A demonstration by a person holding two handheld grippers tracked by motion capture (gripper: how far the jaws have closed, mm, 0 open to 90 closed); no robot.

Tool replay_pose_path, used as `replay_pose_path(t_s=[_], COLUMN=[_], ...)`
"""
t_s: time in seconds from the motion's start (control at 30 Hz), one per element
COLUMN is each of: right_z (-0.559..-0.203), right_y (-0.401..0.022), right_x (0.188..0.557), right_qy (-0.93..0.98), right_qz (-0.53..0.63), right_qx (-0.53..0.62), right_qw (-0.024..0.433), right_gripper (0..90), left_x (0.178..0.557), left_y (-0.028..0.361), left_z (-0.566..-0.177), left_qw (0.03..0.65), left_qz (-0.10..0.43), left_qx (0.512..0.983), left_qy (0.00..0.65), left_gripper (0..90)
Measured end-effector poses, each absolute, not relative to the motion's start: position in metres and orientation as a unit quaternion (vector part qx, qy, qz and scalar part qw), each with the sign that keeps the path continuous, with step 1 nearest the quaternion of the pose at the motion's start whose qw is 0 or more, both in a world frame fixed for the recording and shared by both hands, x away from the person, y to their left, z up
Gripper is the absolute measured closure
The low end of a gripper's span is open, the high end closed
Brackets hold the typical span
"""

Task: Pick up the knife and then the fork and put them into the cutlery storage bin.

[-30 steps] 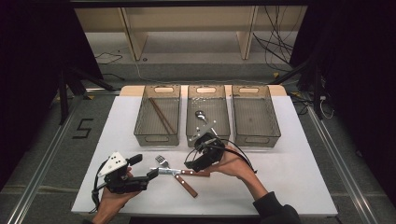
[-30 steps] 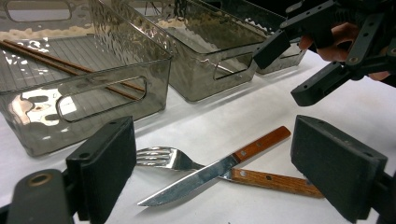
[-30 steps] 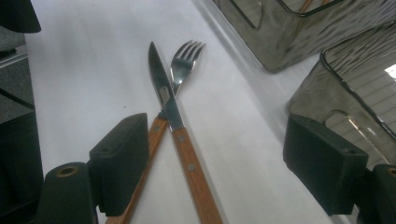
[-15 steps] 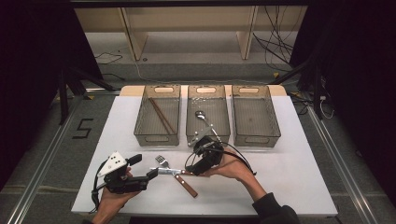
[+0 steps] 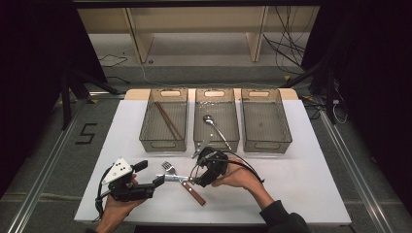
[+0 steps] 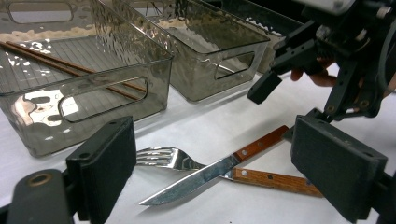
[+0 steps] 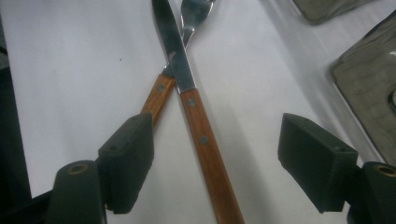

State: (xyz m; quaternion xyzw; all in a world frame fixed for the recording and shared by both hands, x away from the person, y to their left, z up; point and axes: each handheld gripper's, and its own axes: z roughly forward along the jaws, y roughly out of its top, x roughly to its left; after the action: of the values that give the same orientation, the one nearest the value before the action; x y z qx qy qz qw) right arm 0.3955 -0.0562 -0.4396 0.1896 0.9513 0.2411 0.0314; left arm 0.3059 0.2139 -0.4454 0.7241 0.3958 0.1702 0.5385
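Observation:
A wooden-handled knife point(image 7: 201, 140) and a wooden-handled fork point(image 6: 163, 157) lie crossed on the white table point(image 5: 291, 184), the knife on top. My right gripper point(image 7: 217, 144) straddles the knife's handle; its jaws have just been closing, and the pads stand clear of the wood. The fork's handle point(image 7: 156, 100) runs under its left jaw. From the left, my left gripper point(image 6: 217, 158) stands open and low, facing the fork's tines and the knife's blade point(image 5: 171, 178). In the high view the left gripper point(image 5: 156, 182) and the right gripper point(image 5: 197, 178) meet over the cutlery near the front edge.
Three clear grey trays stand in a row behind the cutlery. The left tray point(image 5: 163, 145) holds chopsticks point(image 5: 167, 120), the middle tray point(image 5: 214, 93) a spoon point(image 5: 216, 128), and the right tray point(image 5: 266, 144) holds nothing. Cables run along the floor behind.
My right gripper has come down and slightly left from the middle tray's front onto the knife's handle. The left gripper has kept still.

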Motion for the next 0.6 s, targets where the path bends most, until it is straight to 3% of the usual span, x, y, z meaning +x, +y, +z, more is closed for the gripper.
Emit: replay_pose_path(t_s=[0.6], right_z=[-0.455], right_y=[-0.041], right_x=[0.394], right_qy=[0.966], right_qz=[0.196], right_qx=[0.162], right_qw=[0.038], right_gripper=[45.7], left_x=[0.306], left_y=[0.214], left_z=[-0.445], left_qw=[0.540], left_qz=[0.169], left_qx=[0.723], left_qy=[0.396], left_gripper=[13.8])
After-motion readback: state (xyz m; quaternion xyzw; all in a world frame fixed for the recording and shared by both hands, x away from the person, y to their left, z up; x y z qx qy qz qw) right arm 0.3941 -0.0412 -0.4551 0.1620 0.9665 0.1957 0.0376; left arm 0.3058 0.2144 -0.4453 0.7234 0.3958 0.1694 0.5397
